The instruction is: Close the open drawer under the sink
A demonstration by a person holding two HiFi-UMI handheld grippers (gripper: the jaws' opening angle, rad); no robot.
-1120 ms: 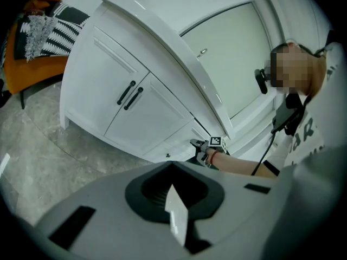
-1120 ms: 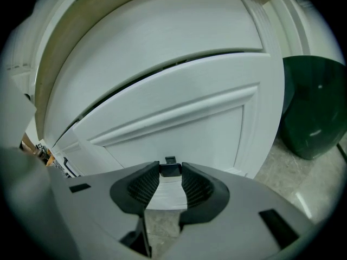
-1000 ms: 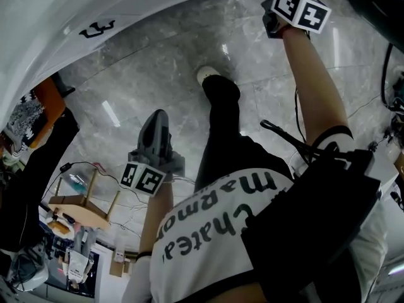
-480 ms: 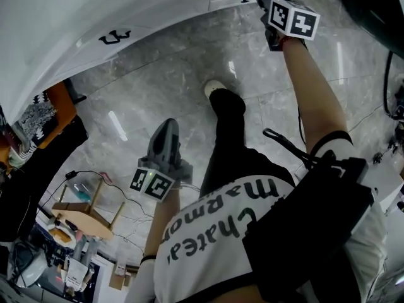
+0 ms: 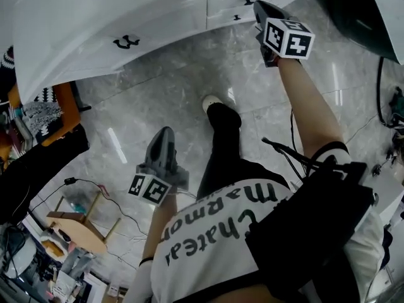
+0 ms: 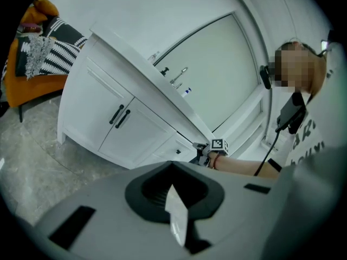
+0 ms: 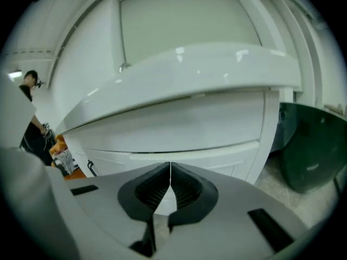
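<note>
Right gripper view: the drawer (image 7: 207,150) is seen just ahead of the right tongs (image 7: 170,169), shut empty like the left tongs (image 6: 172,188); judged rigid, rail-guided, best pushed flat mid-front, not gripped.

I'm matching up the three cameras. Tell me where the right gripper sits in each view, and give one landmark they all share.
Head view: right gripper at top right, by the front of the white sink cabinet.
Left gripper view: small, just right of centre, beside the cabinet.
Right gripper view: its own jaws, shut and empty, at bottom centre.
Shared landmark: the cabinet, also filling the right gripper view.
</note>
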